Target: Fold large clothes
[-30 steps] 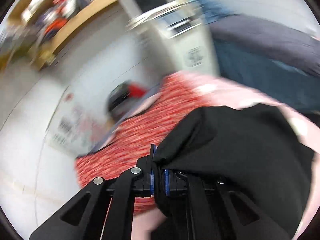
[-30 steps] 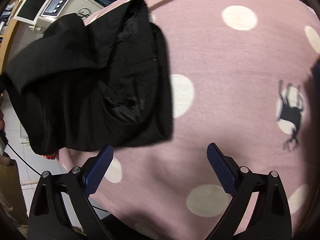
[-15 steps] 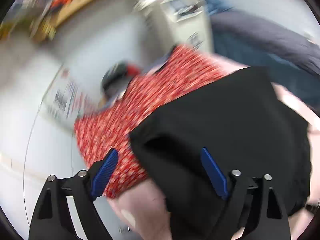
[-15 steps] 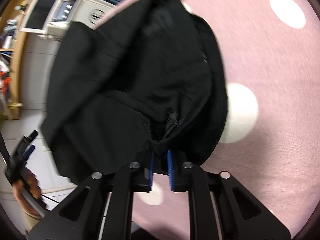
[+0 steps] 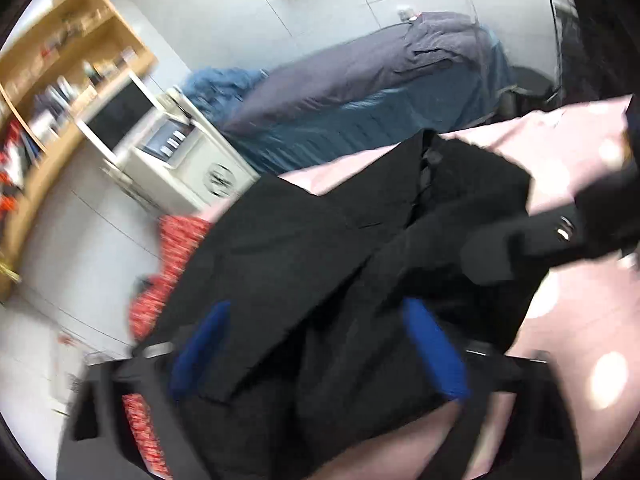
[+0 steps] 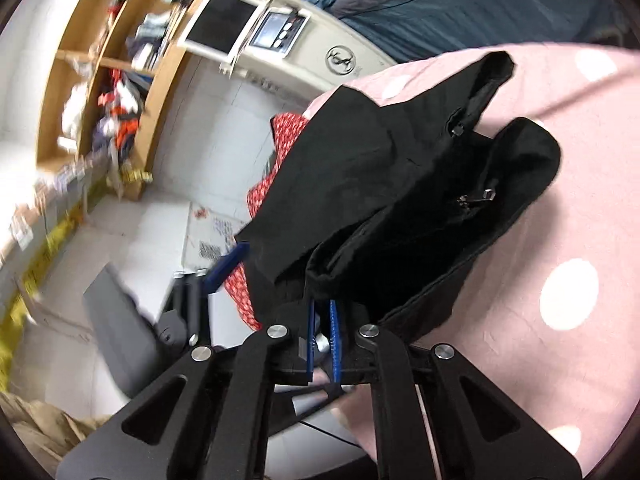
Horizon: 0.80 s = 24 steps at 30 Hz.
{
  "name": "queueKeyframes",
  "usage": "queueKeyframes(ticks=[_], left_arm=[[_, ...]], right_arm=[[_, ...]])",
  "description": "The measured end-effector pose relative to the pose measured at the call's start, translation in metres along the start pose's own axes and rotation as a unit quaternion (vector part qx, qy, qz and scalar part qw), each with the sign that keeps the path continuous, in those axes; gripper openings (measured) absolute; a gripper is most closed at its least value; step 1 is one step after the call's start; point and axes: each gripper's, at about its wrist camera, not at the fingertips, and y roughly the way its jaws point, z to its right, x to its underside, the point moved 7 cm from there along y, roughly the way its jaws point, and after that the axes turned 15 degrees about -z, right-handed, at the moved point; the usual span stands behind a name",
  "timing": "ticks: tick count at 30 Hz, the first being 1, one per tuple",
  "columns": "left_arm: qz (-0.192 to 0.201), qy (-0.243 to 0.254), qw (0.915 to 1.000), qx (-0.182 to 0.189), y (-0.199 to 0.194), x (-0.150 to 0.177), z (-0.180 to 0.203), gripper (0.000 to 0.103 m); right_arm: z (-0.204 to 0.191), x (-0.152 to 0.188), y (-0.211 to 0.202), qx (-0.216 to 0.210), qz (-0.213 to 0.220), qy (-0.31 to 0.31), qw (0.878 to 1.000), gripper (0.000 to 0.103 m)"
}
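Note:
A black garment (image 5: 340, 264) lies bunched on a pink polka-dot cover (image 5: 576, 312), near its edge. My left gripper (image 5: 320, 344) is open, its blue pads spread over the black cloth, holding nothing. My right gripper (image 6: 322, 322) is shut on a lower edge of the black garment (image 6: 400, 184), which shows two zippers. The open left gripper (image 6: 224, 268) shows at the left of the right wrist view. My right gripper also shows in the left wrist view (image 5: 496, 256), dark and blurred.
A red patterned cloth (image 6: 280, 148) hangs off the cover's edge under the black garment. A white appliance (image 5: 180, 160) stands beside the cover. A bed with blue and grey bedding (image 5: 380, 92) is behind. Wooden shelves (image 6: 120, 60) line the wall.
My left gripper let go of the black garment and opened. My right gripper moved in and shut on the garment's lower edge, then drew it up and back.

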Motion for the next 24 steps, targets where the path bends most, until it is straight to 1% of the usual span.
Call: queueKeyframes(ticks=[1, 2, 4, 5, 6, 7, 8, 9, 10, 11, 12, 13, 15, 16, 17, 18, 19, 20, 21, 22, 23, 24], left_arm=[[-0.013, -0.002, 0.9998, -0.011, 0.002, 0.0, -0.003, 0.005], [-0.024, -0.002, 0.9996, -0.017, 0.007, 0.002, -0.005, 0.001], [-0.037, 0.004, 0.9993, 0.004, 0.016, 0.003, -0.005, 0.0], [-0.04, 0.0, 0.9992, 0.008, 0.016, 0.003, -0.008, 0.0], [-0.038, -0.007, 0.9991, 0.015, 0.01, 0.005, -0.013, 0.0], [-0.033, -0.019, 0.9987, 0.033, -0.001, 0.001, -0.015, 0.0], [-0.024, -0.027, 0.9982, 0.047, -0.013, -0.003, -0.017, 0.0], [-0.009, -0.032, 0.9976, 0.06, -0.028, -0.007, -0.018, 0.0], [0.022, -0.032, 0.9964, 0.076, -0.058, -0.015, -0.02, 0.0], [0.045, -0.03, 0.9949, 0.084, -0.075, -0.022, -0.016, 0.0], [0.071, -0.031, 0.9926, 0.093, -0.096, -0.032, -0.014, 0.0], [0.088, -0.036, 0.9905, 0.099, -0.113, -0.036, -0.015, 0.0], [0.108, -0.056, 0.9859, 0.115, -0.14, -0.044, -0.022, 0.001], [0.112, -0.068, 0.9839, 0.122, -0.15, -0.045, -0.022, 0.001], [0.111, -0.078, 0.9825, 0.127, -0.152, -0.047, -0.026, 0.001], [0.107, -0.087, 0.9819, 0.13, -0.151, -0.048, -0.03, 0.001], [0.102, -0.092, 0.9822, 0.128, -0.147, -0.047, -0.033, 0.001], [0.092, -0.097, 0.984, 0.117, -0.139, -0.046, -0.034, 0.001], [0.076, -0.1, 0.9867, 0.104, -0.129, -0.044, -0.034, 0.001], [0.049, -0.1, 0.9893, 0.094, -0.112, -0.04, -0.036, 0.002], [0.024, -0.102, 0.9898, 0.096, -0.095, -0.036, -0.037, 0.002], [0.001, -0.105, 0.9896, 0.098, -0.077, -0.03, -0.038, 0.005]], right_arm=[[0.007, 0.003, -0.005, -0.011, 0.005, 0.013, 1.0, 0.007], [0.004, 0.004, -0.008, -0.011, 0.009, 0.017, 1.0, 0.007], [0.002, 0.014, -0.015, -0.013, 0.02, 0.013, 1.0, 0.007], [-0.004, 0.015, -0.015, -0.015, 0.025, 0.012, 1.0, 0.007], [-0.007, 0.019, -0.023, -0.019, 0.035, 0.013, 0.999, 0.006], [-0.009, 0.023, -0.031, -0.022, 0.041, 0.015, 0.999, 0.006], [-0.014, 0.024, -0.04, -0.023, 0.051, 0.018, 0.998, 0.006], [-0.019, 0.031, -0.058, -0.032, 0.066, 0.021, 0.997, 0.006], [-0.031, 0.034, -0.079, -0.049, 0.084, 0.017, 0.995, 0.006], [-0.048, 0.035, -0.095, -0.054, 0.097, 0.0, 0.994, 0.006], [-0.063, 0.037, -0.111, -0.05, 0.106, -0.023, 0.993, 0.006], [-0.086, 0.038, -0.128, -0.045, 0.115, -0.054, 0.991, 0.006], [-0.121, 0.04, -0.15, -0.04, 0.127, -0.109, 0.985, 0.006], [-0.135, 0.042, -0.158, -0.041, 0.132, -0.133, 0.981, 0.006], [-0.145, 0.041, -0.164, -0.051, 0.134, -0.146, 0.979, 0.006], [-0.147, 0.038, -0.164, -0.06, 0.128, -0.146, 0.979, 0.007], [-0.141, 0.034, -0.157, -0.049, 0.121, -0.137, 0.982, 0.008], [-0.128, 0.03, -0.149, -0.018, 0.118, -0.115, 0.986, 0.013], [-0.113, 0.026, -0.138, 0.016, 0.111, -0.092, 0.989, 0.031], [-0.102, 0.023, -0.127, 0.042, 0.102, -0.075, 0.991, 0.049], [-0.081, 0.023, -0.112, 0.084, 0.093, -0.046, 0.991, 0.077], [-0.06, 0.026, -0.104, 0.12, 0.092, -0.014, 0.988, 0.081]])
